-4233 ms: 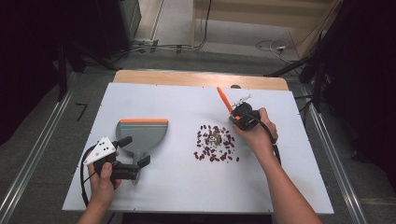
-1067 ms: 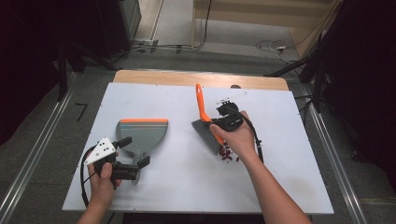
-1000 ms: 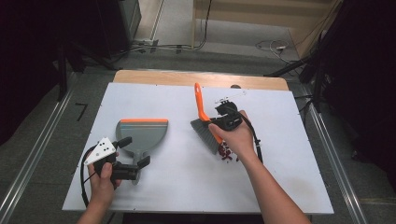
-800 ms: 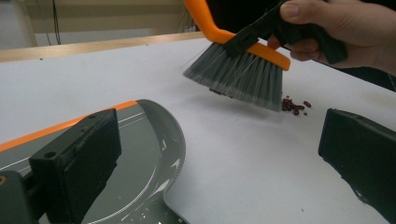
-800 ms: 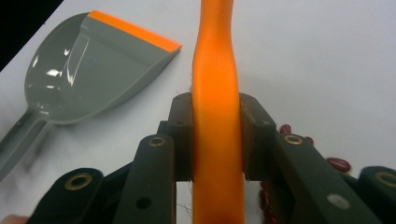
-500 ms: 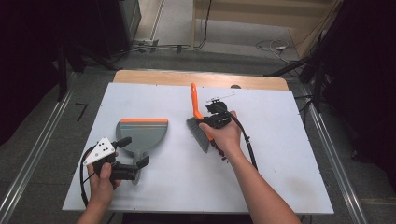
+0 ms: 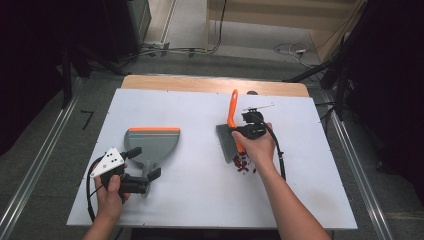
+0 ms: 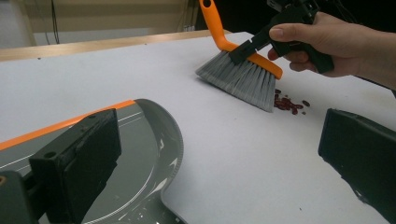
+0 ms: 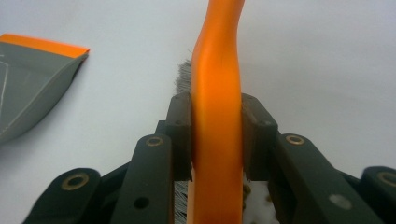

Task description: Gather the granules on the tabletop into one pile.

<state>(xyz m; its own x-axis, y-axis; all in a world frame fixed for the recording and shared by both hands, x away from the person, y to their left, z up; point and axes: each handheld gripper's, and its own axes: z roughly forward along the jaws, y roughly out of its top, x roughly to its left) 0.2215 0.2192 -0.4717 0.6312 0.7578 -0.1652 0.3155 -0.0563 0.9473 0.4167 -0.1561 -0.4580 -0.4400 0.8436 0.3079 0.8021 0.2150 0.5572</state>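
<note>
White bench stands over a grey floor with cables and dark surroundings behind it. Right hand-held gripper is clenched on the orange spine of the brush; in the right gripper view both pads press the handle from either side. Grey bristles rest on or just above the bench, with the red beans lying just beside their trailing edge, toward the person. Dustpan lies well apart to the left, its orange lip facing away from the person. Left hand-held gripper sits at the pan's handle; in the left gripper view its jaws stand wide apart with the handle low between them, not pressed, so it is released.

Risks, as judged:
- The pan is not gripped; a sweep arriving against it could push it away.
- Its lip does not face the beans, so they could pile against the side wall.
- A long sweep across bare bench may scatter the beans.
- The grip near the brush head could twist under sideways load.
</note>
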